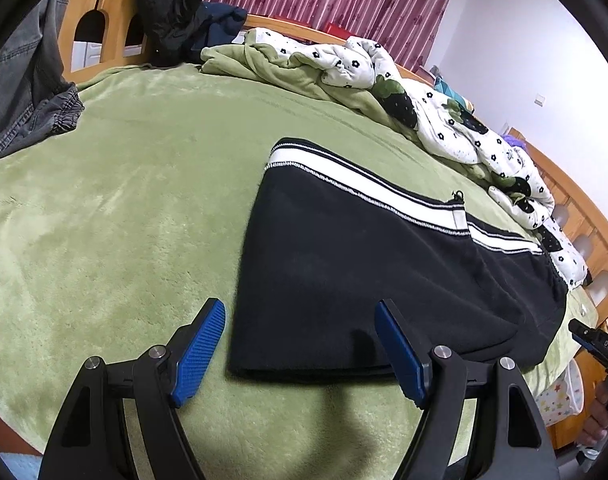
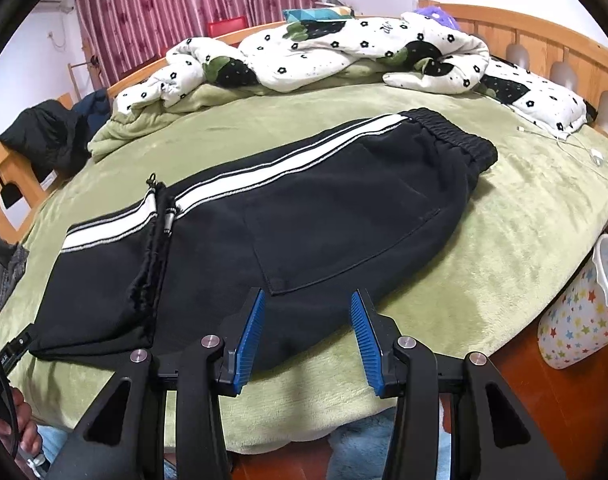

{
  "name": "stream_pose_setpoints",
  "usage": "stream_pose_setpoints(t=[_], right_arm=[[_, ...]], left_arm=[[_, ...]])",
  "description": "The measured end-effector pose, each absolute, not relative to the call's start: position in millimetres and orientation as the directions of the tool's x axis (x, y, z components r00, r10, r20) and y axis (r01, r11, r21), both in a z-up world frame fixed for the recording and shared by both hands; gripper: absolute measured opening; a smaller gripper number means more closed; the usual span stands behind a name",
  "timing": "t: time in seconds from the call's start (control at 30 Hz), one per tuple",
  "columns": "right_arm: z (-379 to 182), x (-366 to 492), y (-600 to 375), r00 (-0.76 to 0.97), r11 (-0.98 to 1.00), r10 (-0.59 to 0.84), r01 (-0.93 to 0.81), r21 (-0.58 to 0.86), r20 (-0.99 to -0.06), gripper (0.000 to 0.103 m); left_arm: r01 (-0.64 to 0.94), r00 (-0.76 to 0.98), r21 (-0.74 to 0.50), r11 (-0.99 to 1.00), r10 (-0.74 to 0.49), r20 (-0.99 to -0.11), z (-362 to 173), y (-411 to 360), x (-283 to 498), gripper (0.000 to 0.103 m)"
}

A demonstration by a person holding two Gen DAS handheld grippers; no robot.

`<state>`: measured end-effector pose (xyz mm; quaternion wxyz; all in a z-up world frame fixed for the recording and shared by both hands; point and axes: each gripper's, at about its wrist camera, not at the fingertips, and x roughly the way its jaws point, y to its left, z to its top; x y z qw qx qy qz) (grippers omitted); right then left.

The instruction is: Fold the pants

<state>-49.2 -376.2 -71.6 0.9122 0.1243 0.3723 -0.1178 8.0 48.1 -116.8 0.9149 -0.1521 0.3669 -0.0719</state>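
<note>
Black pants (image 1: 363, 260) with white side stripes lie flat on the green blanket (image 1: 124, 220), a leg folded back over the upper part. In the right wrist view the pants (image 2: 304, 208) stretch from the elastic waistband (image 2: 459, 140) at the right to the folded end at the left. My left gripper (image 1: 300, 306) is open wide over the folded end's near edge, one pad above the blanket and one above the cloth. Over the near edge below the back pocket, my right gripper (image 2: 307, 295) is open with nothing between its blue pads.
A white flowered quilt (image 2: 343, 52) is bunched along the far side of the bed. Grey jeans (image 1: 20, 92) and a dark jacket (image 1: 172, 12) hang at the wooden bed end. A star-patterned bin (image 2: 579, 320) stands on the floor, and a white cable (image 2: 595, 156) lies on the blanket.
</note>
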Motion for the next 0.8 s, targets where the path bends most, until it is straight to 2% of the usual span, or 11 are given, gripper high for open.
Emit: stream_pose_setpoints(t=[0.23,0.33,0.8], right_arm=[[-66,-35,-374,0.695,0.922,-0.133,0.348,0.168,-0.707,0.044],[-65,-27,-365,0.696,0.924,-0.121,0.339,0.175,-0.708,0.044],[-67,-6,-324,0.709,0.954,-0.114,0.274,0.124,-0.696,0.047]], left_arm=[[0.002,0.705,-0.406,0.914,-0.289,-0.648,-110,58,16,0.075],[0.017,0.718,-0.434,0.901,-0.313,-0.622,-101,60,14,0.075],[0.035,0.74,-0.427,0.904,-0.31,-0.597,-74,44,2,0.075]])
